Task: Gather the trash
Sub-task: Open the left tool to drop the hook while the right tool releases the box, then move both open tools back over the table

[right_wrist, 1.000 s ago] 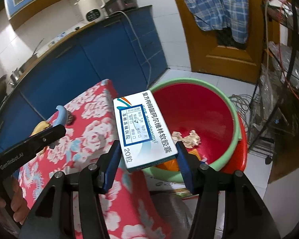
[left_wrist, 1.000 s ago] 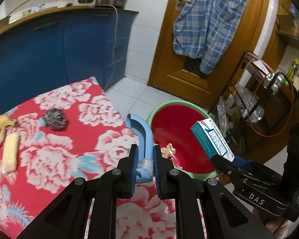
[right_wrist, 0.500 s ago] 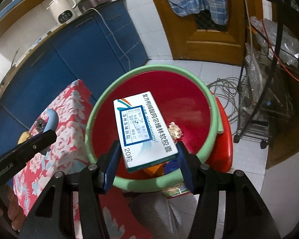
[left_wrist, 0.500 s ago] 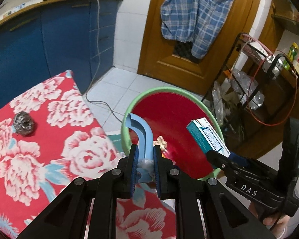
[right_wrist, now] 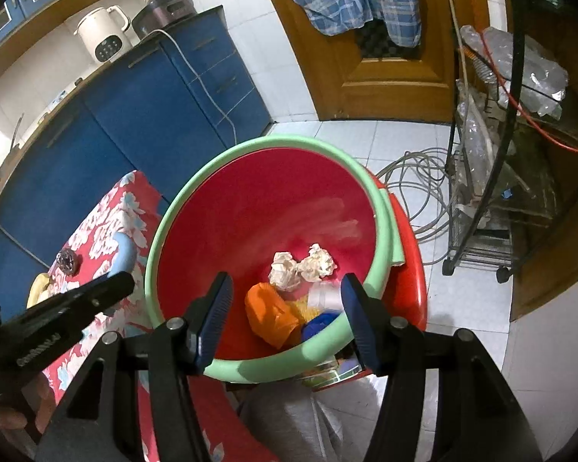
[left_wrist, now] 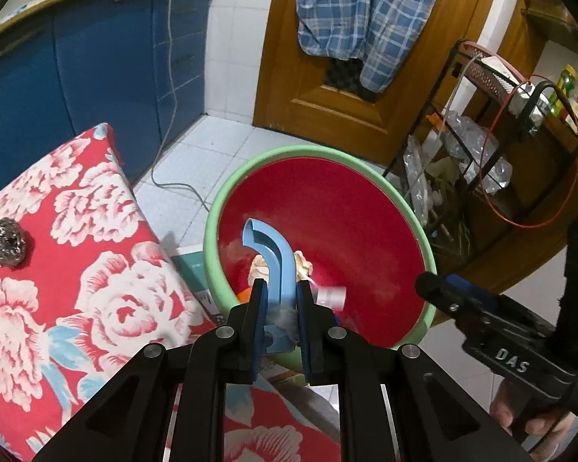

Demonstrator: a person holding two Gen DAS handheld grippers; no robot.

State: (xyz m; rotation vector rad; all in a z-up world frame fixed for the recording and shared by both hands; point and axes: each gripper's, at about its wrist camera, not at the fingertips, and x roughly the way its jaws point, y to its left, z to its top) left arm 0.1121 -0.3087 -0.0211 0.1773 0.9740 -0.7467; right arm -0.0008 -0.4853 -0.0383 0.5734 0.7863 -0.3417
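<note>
Over the red basin (right_wrist: 173,231) holding crumpled paper (right_wrist: 302,265), our left gripper (left_wrist: 280,304) clamps a curved blue plastic piece (left_wrist: 267,248) while our right gripper (right_wrist: 285,308) gapes empty, jaws just widened

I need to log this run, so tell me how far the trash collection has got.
Done: crumpled paper and an orange wrapper lie in the red bin, and the right hand-held gripper stands open and empty above it. In hand: the left hand-held gripper holds a blue plastic piece over the bin. Left: the steel scourer on the flowered cloth.
</note>
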